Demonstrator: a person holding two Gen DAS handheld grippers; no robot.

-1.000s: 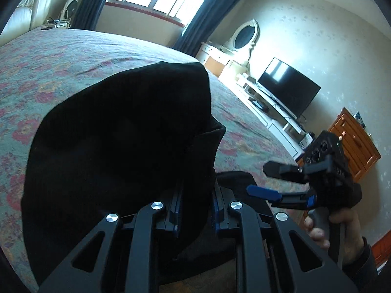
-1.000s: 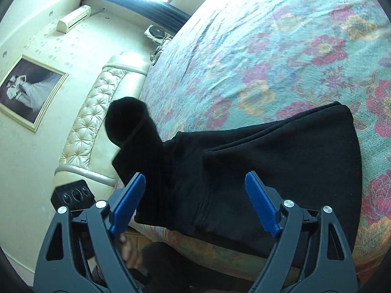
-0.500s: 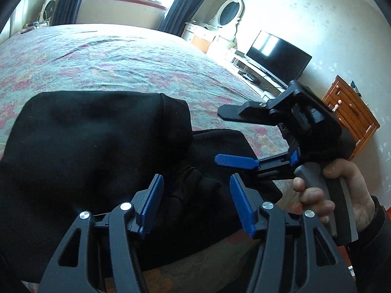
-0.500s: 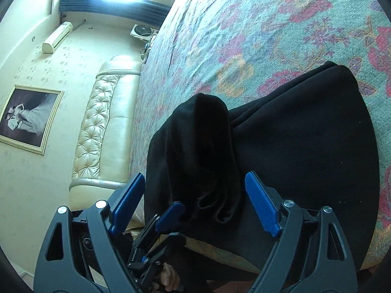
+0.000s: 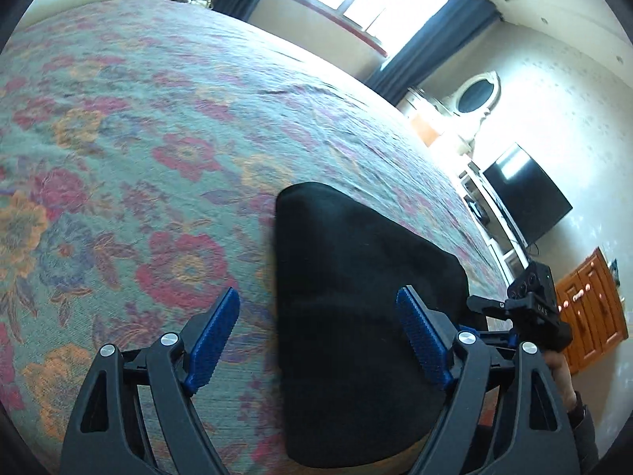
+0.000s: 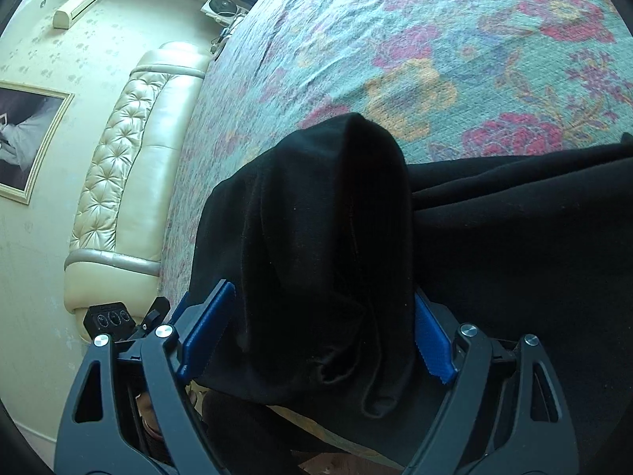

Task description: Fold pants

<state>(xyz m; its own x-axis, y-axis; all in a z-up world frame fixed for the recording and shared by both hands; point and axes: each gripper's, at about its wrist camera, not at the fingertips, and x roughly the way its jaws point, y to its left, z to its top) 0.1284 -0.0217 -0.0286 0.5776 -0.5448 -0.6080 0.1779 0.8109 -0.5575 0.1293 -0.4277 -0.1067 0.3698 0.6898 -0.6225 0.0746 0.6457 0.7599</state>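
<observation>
Your left gripper [image 5: 316, 340] hangs above the bed [image 5: 158, 150] with its jaws spread wide and nothing between the blue pads [image 5: 213, 340]; one pad sits over the bare floral bedspread [image 5: 99, 206], the other over the black cloth. From this hand the pants [image 5: 356, 316] lie ahead and to the right, a dark folded slab at the near edge of the bed whose long axis seems to run away from you toward the far side, with one rounded corner pointing up the bed. Further right, beyond the slab, your right gripper [image 5: 498, 320] shows side-on, low at the bed's edge, with the television [image 5: 526, 198] and wooden cabinet [image 5: 593, 308] behind it. In the right wrist view the right gripper [image 6: 316, 340] is also wide open, but here a raised hump of the pants [image 6: 336, 237] stands directly between the two pads and bulges toward the camera, while the flatter bulk of the garment spreads off to the right. You cannot tell whether either pad is touching the cloth. The cream headboard [image 6: 118, 182] lies to the left in this view. So the right hand looks the nearer one to the loose fold: the hump is centred in its jaws and a plain closing would likely catch it, whereas your left hand would have to shift rightward first. Both grippers point forward and slightly down across the bed.
</observation>
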